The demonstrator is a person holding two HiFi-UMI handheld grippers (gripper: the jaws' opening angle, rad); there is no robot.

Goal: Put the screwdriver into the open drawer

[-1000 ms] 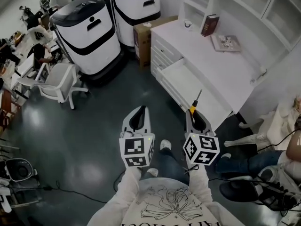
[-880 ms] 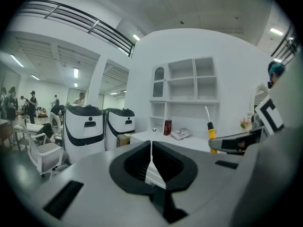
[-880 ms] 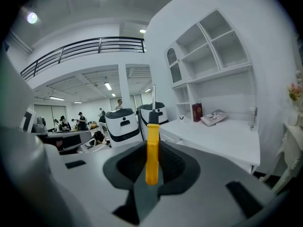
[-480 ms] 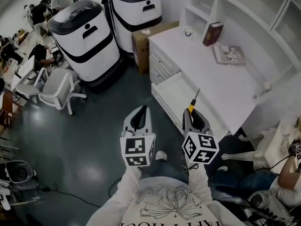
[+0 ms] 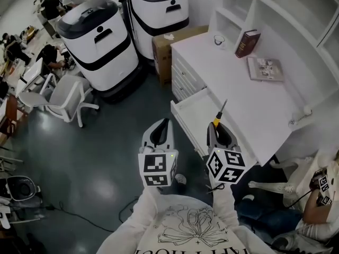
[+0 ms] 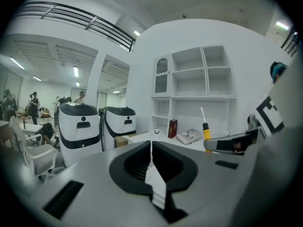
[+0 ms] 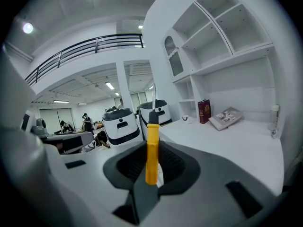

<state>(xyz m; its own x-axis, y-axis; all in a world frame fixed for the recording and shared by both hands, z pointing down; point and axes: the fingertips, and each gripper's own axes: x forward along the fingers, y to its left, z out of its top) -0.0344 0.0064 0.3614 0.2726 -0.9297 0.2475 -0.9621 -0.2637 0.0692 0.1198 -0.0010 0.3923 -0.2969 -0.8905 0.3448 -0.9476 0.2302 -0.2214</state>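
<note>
1. The right tongs [image 5: 216,127] [image 7: 152,167] are clenched on the screwdriver [image 5: 219,116] [image 7: 151,143]. Their broad black ribbed pads pinch the lower part of its smooth yellow handle.
2. The screwdriver stands up out of those jaws. Above the handle come a black collar and a thin bright metal shaft, pointing toward 12 o'clock in the head view.
3. The left tongs [image 5: 164,122] [image 6: 151,148] are clenched too, their dark pads meeting edge to edge with nothing between them. They are at 9 o'clock of the right tongs, held apart from them.
4. Each pair of tongs carries a cube [image 5: 157,168] printed with black-and-white square markers at its rear end.
5. The open drawer [image 5: 197,110], a shallow white tray with a flat bare bottom, lies at 12 o'clock just past the right tongs. In the head view the screwdriver shows against its inside.
6. The drawer juts out of a white desk [image 5: 249,97] with a smooth matte top.
7. Toward 1 o'clock on the desk stands a dark red book [image 5: 247,43] [image 7: 204,111], with a flat booklet [image 5: 266,67] beside it.
8. At 11 o'clock stand two rounded white-and-black machines [image 5: 98,38] and a brown cardboard box [image 5: 168,40], on a dark glossy floor [image 5: 95,163].
</note>
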